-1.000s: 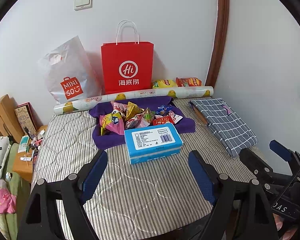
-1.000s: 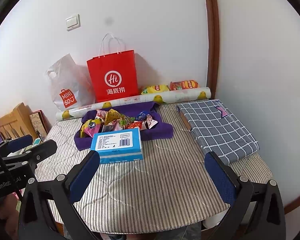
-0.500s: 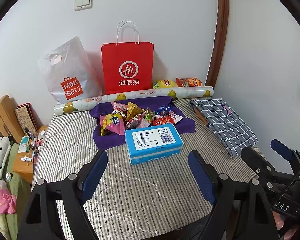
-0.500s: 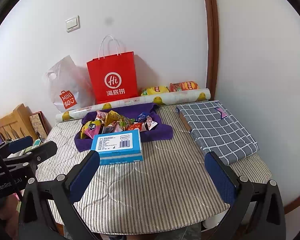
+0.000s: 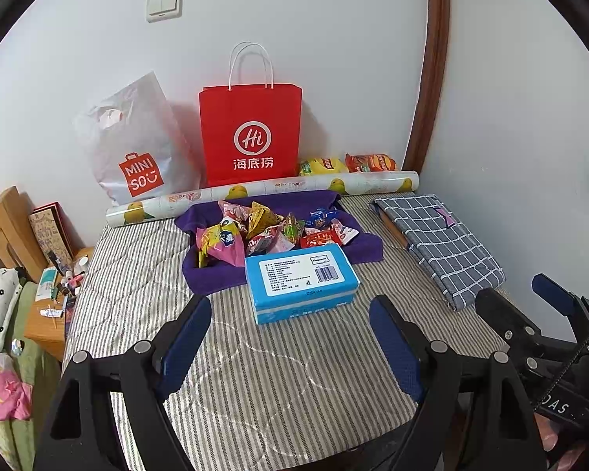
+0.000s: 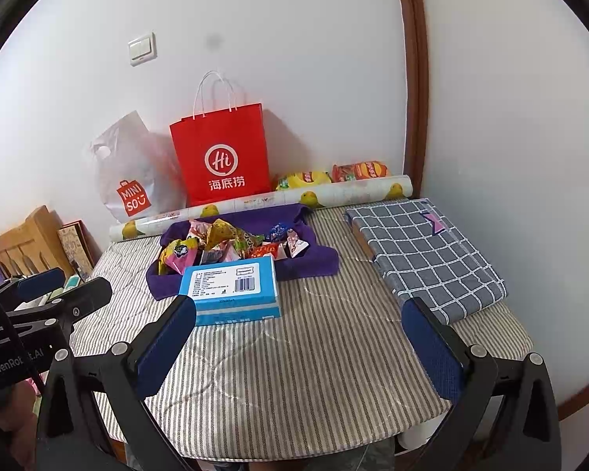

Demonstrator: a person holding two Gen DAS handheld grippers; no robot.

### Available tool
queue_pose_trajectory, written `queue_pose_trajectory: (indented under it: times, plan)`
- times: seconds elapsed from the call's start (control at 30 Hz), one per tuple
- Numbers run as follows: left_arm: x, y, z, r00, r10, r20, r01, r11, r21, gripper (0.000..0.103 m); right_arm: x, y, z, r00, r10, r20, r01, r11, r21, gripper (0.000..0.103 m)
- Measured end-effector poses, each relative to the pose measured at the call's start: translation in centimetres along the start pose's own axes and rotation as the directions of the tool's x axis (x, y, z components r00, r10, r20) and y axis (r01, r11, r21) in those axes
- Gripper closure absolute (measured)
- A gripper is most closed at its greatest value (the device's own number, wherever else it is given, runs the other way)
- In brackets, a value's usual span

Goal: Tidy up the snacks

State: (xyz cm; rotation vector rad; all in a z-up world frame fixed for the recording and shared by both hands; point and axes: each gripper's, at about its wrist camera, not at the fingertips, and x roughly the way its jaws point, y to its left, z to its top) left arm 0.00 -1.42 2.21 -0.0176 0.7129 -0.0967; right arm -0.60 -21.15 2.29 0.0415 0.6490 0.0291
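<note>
Two grippers hover at the near edge of the striped table [image 5: 145, 274], and we hold nothing in either. Our left gripper [image 5: 290, 337] has its jaws apart with only tablecloth between them; our right gripper [image 6: 298, 337] stands wider apart still, also empty.

What we are after is the pile of snacks [image 5: 271, 227], heaped on a purple cloth [image 5: 212, 278] toward the back of the table. It lies straight ahead of our left jaws, while from the right wrist view the same pile [image 6: 231, 241] sits ahead and off to the left. So we judge the left hand to be the better lined up, though neither is close.

Between us and the pile stands a blue tissue box [image 5: 300, 276], its long side running across our line of reach and its far edge touching the cloth. We judge we must go over it or around it.

Hard to make out: the box hides the nearest wrappers, the packets overlap so we cannot count them, and two more bags [image 5: 345, 165] behind the paper roll [image 5: 278, 192] are half covered.
</note>
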Motion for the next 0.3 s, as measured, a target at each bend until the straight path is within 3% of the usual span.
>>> queue_pose_trajectory:
  times: [0.3]
  plan:
    - [0.11,0.24,0.23,1.0,-0.006,0.003,0.006,1.0,-0.002,0.021,-0.27,0.38,0.2,1.0,0.004,0.009,-0.004,1.0,-0.003,0.0]
